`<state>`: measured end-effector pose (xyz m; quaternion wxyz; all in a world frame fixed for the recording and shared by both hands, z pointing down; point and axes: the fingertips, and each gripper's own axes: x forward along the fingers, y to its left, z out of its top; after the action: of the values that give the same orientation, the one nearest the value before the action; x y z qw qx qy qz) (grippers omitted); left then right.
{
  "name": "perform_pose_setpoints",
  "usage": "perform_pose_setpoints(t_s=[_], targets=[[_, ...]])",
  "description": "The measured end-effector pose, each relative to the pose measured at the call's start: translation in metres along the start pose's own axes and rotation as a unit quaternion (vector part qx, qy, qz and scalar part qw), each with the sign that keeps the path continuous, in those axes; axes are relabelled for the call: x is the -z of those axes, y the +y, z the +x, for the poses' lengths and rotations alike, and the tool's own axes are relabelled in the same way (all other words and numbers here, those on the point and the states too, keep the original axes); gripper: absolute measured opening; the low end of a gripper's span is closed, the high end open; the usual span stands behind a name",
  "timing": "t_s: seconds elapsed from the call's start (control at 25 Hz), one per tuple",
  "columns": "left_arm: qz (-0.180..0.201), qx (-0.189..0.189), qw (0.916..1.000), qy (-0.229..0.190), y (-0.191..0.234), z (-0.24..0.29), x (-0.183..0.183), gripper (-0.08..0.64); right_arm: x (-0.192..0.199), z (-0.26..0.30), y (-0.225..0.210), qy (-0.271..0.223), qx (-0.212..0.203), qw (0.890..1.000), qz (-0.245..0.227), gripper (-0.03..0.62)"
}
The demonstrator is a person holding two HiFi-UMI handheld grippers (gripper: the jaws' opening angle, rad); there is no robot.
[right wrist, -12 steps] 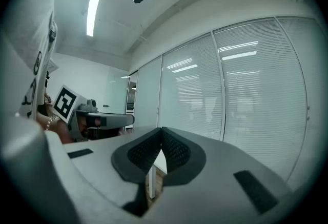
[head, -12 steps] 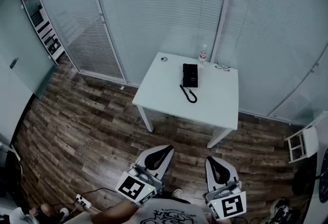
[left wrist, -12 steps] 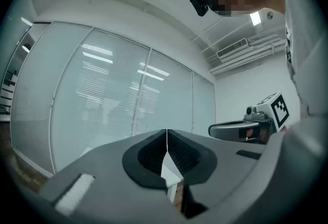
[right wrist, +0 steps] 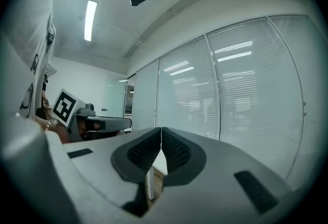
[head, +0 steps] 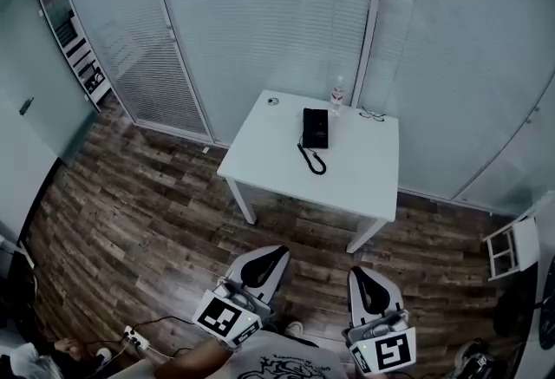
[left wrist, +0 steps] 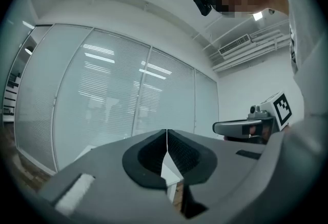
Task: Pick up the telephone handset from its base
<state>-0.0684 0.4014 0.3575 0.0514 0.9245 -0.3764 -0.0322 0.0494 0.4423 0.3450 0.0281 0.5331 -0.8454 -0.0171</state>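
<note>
The black telephone (head: 315, 127) lies on the white square table (head: 364, 169), in the upper middle of the head view. Its curly black cord (head: 314, 160) trails toward the bottom of the picture. The phone runs long from the top of the frame to the bottom, so a short end faces the person. It is too small here to tell the handset from the base.

The left tongs (head: 279, 251) and the right tongs (head: 363, 270) are both at the bottom of the frame, over the brown wooden floor (head: 130, 221). They are well apart from the table. The phone sits up the picture from the gap between them, so neither one is clearly nearer.

Both tongs have their jaws pressed together at the tips, and there is nothing in them. I think one of them has to go far forward and open up. Then it can close across the handset's narrow sides.
</note>
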Motion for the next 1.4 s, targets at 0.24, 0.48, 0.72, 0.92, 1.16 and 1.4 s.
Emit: perform_pose_setpoints(t_s=[0.24,0.48,0.72,0.92,1.16,1.4], targets=[[-0.006,-0.005,1.0000,0.002,-0.005,0.010,0.004,0.005,0.011,0.002,-0.008,0.010,-0.010,1.000,0.009,0.006],[-0.014,-0.015,0.9998,0.004,0.021,0.025,0.007,0.005,0.014,0.031,-0.019,0.012,-0.016,1.000,0.011,0.006],[-0.019,-0.003,0.9998,-0.002,0.062,0.054,0.005,0.005,0.015,0.078,-0.027,0.018,-0.011,1.000,0.003,0.006],[-0.020,0.014,0.9996,-0.010,0.108,0.078,-0.012,0.005,0.005,0.136,-0.029,0.024,-0.008,1.000,-0.004,0.006],[-0.018,0.039,0.9991,-0.004,0.160,0.095,-0.017,0.005,-0.006,0.199,-0.026,0.025,0.007,0.999,-0.024,0.006],[-0.016,0.043,0.9990,0.000,0.210,0.118,-0.018,0.005,-0.003,0.246,-0.034,0.031,0.019,0.999,-0.019,0.006]])
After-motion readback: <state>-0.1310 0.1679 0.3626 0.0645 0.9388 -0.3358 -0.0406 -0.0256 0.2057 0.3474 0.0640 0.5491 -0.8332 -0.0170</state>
